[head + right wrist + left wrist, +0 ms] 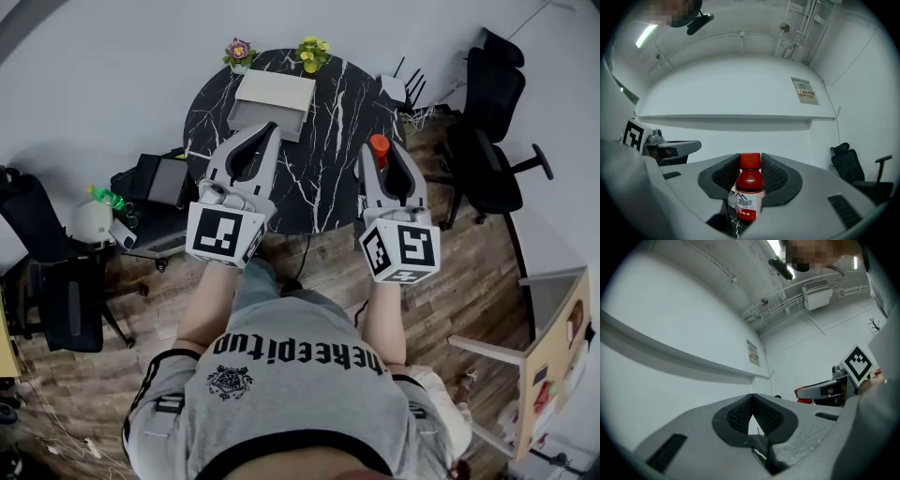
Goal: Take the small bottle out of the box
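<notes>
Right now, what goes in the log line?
right gripper: holding small bottle | left gripper: shut, empty | box: on table

One small bottle (750, 187), one box (272, 101), two flower pots (238, 53) (312, 53), two tongs (269, 129) (382, 152).

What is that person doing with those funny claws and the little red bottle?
A person holds a hand-held gripper in each hand at a round black table. The right hand-held gripper grips the small bottle, already outside the box. The left hand-held gripper is shut and empty.
</notes>
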{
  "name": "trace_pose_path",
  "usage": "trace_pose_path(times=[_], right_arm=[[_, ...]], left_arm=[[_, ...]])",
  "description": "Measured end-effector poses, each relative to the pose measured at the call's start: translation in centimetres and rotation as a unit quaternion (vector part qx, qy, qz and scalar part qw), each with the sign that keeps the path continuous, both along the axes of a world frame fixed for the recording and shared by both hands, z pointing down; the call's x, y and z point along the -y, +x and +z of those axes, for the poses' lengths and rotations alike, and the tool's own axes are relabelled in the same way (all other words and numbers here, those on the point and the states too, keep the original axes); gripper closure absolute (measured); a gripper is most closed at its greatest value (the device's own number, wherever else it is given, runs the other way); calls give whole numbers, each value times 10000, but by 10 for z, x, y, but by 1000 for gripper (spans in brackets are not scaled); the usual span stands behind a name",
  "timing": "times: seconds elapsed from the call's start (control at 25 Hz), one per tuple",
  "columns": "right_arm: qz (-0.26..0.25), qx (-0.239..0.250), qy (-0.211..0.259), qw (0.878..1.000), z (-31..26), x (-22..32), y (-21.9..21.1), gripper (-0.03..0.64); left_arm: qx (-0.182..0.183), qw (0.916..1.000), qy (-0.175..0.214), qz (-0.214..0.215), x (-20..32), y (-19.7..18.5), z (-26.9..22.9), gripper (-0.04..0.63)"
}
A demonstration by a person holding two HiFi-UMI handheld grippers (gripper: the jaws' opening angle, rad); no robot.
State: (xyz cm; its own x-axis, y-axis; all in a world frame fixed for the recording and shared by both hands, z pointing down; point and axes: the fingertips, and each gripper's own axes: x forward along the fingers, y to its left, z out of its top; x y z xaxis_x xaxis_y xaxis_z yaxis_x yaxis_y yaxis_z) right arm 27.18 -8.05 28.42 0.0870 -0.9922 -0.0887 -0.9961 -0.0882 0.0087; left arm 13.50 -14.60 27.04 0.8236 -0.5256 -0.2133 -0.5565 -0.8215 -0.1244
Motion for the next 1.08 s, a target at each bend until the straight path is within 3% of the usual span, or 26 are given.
trace_pose_path(times=[1.08], right_arm=[[59, 43, 194, 9998, -8, -1, 17, 476]], left_arm=[[25, 10000, 22, -27, 5, 11, -3, 591]])
